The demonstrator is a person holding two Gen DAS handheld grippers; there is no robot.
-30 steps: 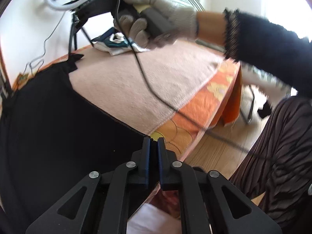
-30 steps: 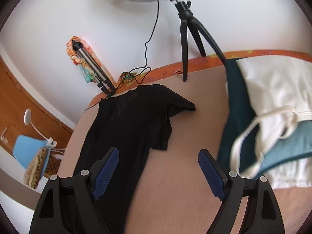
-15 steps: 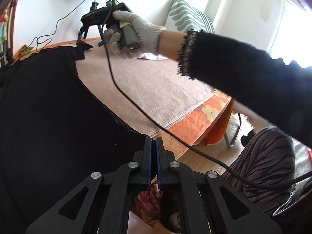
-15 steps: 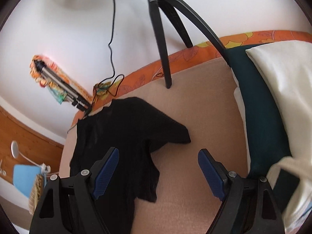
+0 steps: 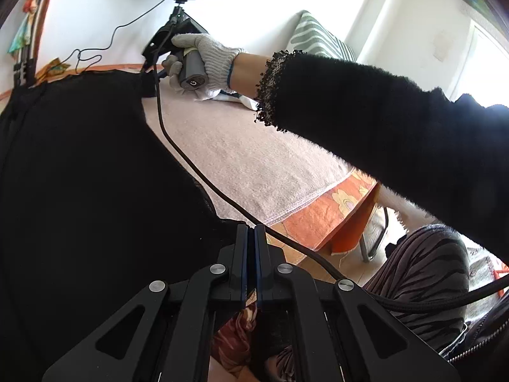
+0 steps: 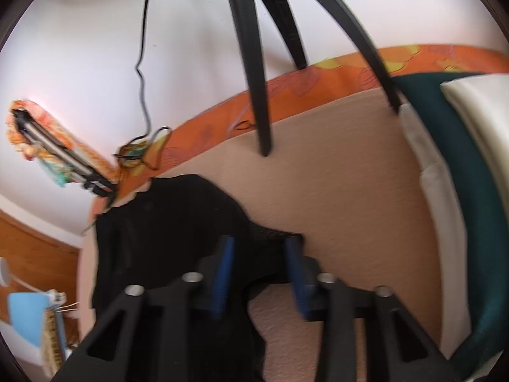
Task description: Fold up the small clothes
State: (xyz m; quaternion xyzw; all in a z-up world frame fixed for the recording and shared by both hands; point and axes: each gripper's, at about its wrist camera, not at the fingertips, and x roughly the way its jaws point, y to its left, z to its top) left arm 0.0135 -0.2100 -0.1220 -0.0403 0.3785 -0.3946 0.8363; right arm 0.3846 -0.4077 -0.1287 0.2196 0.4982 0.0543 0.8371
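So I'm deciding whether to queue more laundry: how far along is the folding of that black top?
Barely started. Nothing looks folded: the black top lies spread flat on the pink blanket. In hand: the left hand-held gripper is shut at the top's near edge, and the right hand-held gripper is closing with the sleeve between its pads. Left: every fold of the top, plus the pile of clothes beside it.

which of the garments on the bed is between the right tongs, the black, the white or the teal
The black top: its sleeve tip sits between the closing right tongs. The teal garment and the white garment lie off at the right edge, away from them.
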